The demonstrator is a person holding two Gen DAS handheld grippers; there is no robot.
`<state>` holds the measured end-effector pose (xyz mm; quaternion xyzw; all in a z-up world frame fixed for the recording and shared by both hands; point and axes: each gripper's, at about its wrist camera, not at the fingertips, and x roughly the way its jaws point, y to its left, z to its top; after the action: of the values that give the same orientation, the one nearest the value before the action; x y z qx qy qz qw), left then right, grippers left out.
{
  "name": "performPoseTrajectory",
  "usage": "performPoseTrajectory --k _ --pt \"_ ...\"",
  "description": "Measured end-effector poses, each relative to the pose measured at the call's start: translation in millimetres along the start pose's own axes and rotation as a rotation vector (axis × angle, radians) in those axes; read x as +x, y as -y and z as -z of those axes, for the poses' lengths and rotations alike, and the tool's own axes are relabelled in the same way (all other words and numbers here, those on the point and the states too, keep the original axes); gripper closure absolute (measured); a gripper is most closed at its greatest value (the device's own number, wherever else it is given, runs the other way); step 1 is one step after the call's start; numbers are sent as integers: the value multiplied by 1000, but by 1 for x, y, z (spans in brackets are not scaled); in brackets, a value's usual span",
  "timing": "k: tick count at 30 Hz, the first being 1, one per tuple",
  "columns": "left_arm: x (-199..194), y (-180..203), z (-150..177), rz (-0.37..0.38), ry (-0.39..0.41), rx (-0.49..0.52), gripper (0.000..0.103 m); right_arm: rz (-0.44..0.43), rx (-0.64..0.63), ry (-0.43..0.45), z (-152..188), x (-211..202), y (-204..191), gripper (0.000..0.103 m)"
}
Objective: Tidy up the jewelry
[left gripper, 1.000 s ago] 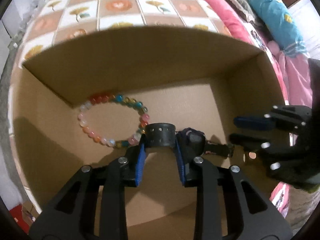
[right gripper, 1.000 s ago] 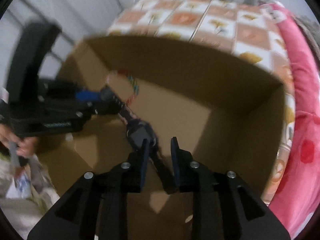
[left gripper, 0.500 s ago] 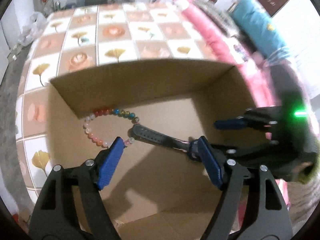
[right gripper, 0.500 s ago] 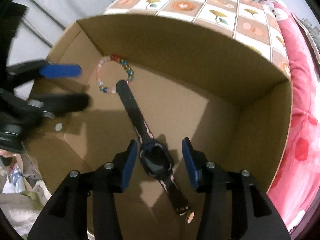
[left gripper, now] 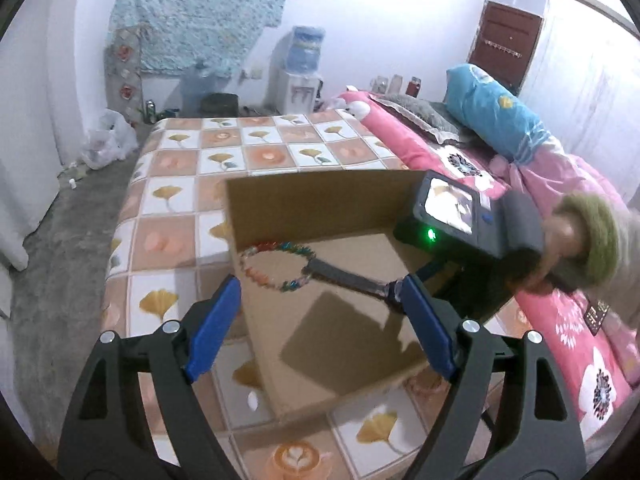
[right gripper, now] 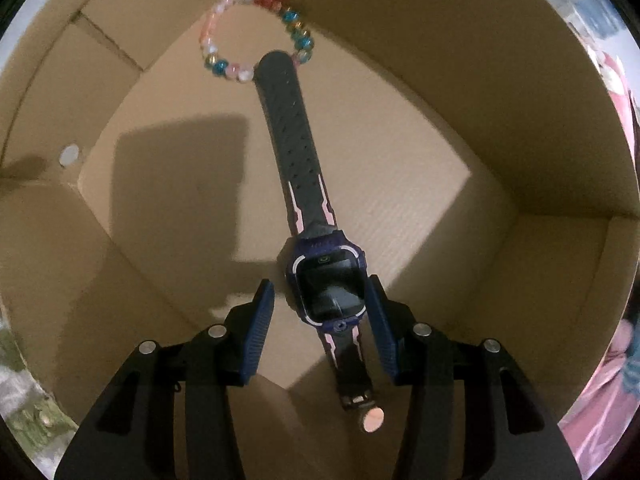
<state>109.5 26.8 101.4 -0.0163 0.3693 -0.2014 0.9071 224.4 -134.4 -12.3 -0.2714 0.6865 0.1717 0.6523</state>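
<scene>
Sitting on a bed covered by a ginkgo-leaf patterned mat (left gripper: 180,208): open cardboard box (left gripper: 320,200), flaps up, serving as the holding place for the jewelry. Lying flat on the box floor: dark smartwatch (right gripper: 328,280), strap stretched out, far tip overlapping a multicoloured bead bracelet (right gripper: 256,32) resting near the box corner. Hanging straight over the watch case: right gripper (right gripper: 320,320), jaws about half open and straddling the case; right pad looking just against the case edge, left pad clear, nothing clamped or lifted. Hovering outside and above the box: left gripper (left gripper: 320,320), jaws opening wide, holding nothing, nothing between them. Risking, as a judgement: snagging the watch case on the near pad while withdrawing and dragging it across the floor; strap tip nudging or tangling the bracelet; small round disc (right gripper: 372,419) beside the buckle getting knocked.
</scene>
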Motion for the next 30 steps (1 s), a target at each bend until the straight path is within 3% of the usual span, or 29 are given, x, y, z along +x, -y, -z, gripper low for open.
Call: performPoseTrajectory --k 5,8,15,18,22,26,28,30 --pt "-12 -13 31 -47 12 2 24 134 -115 -76 1 7 -15 57" --pt "-9 -23 44 -55 -9 -11 24 213 -165 -78 -5 6 -18 57" --pt "-9 -40 53 -41 -19 -55 24 450 -148 19 -35 -19 -4 56" --pt "-7 -41 57 -44 -19 -53 23 448 -91 83 -37 -40 5 56" --pt "-6 -43 58 -32 -9 -70 22 362 -5 131 -24 -62 19 56" --pt "-7 -45 58 -18 3 -80 22 35 79 116 -10 -53 2 57" --pt "-7 -44 57 -25 13 -73 22 -62 53 68 -1 -43 -7 58" --pt "-6 -42 56 -42 23 -61 22 -97 52 13 7 -29 -11 58"
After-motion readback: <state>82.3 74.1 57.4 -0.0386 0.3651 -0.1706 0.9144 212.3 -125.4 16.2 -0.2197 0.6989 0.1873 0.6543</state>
